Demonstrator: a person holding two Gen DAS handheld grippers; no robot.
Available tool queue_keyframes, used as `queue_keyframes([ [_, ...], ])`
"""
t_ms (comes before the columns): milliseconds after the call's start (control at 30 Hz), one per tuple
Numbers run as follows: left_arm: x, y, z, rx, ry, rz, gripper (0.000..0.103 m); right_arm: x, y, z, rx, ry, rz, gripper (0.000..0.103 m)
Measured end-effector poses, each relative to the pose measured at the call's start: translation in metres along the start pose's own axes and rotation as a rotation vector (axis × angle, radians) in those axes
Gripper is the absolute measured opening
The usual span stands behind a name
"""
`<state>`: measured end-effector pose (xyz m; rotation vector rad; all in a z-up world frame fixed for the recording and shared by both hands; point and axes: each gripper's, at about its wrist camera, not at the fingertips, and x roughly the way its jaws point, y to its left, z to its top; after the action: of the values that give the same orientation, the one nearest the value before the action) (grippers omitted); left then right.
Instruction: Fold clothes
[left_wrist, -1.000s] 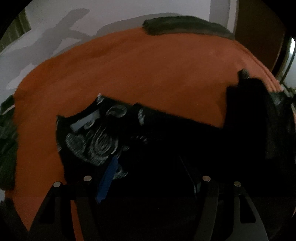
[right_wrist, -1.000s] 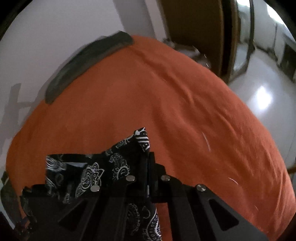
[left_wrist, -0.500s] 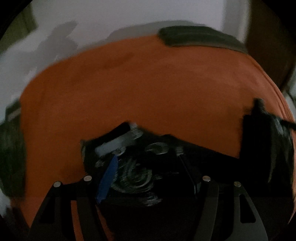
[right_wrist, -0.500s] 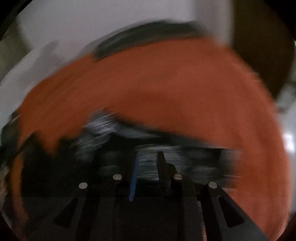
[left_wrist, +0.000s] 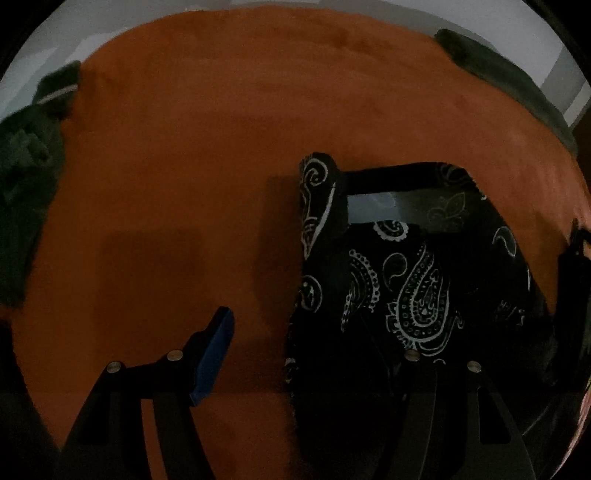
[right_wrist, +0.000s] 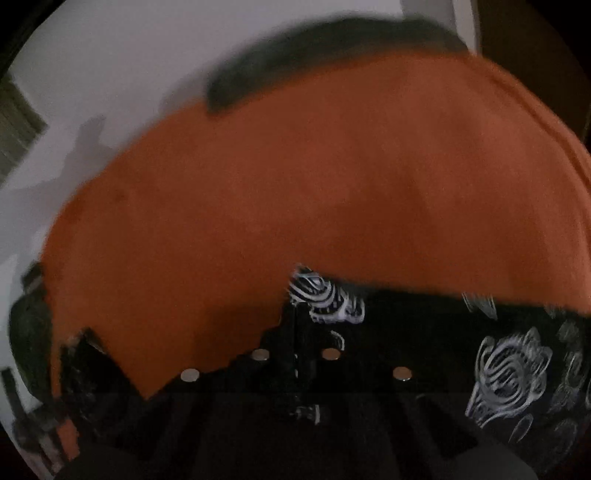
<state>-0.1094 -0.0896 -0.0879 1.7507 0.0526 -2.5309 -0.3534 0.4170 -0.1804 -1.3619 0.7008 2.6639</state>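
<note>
Two grippers, two different states: your left gripper (left_wrist: 317, 332) has its jaws spread wide with nothing between them, the blue-padded one over bare orange bedspread (left_wrist: 184, 166), the other lost against the black paisley garment (left_wrist: 406, 288). Your right gripper (right_wrist: 297, 350) has its jaws pinched together on that garment's edge. The cloth lies on the bed with one straight side and a strip turned over near its waistband label, so at least one fold seems in; further folds likely remain. Dark clothes (left_wrist: 22, 177) sit at the bed's edges.
</note>
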Motion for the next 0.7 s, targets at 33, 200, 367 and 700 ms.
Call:
queue_keyframes([
  [33, 0.002, 0.001, 0.001, -0.003, -0.001, -0.005, 0.068, 0.000, 0.007, 0.005, -0.021, -0.010, 0.017, 0.000],
  [200, 0.006, 0.007, 0.007, -0.008, -0.014, -0.023, 0.068, 0.018, 0.033, 0.019, -0.121, 0.081, -0.215, 0.030],
  [367, 0.014, 0.003, 0.018, 0.008, -0.027, -0.012, 0.068, -0.026, 0.074, -0.014, -0.188, -0.089, -0.091, 0.049],
  [700, 0.027, 0.003, 0.023, -0.025, -0.017, -0.056, 0.068, 0.013, 0.237, -0.124, -0.685, 0.077, 0.157, 0.050],
])
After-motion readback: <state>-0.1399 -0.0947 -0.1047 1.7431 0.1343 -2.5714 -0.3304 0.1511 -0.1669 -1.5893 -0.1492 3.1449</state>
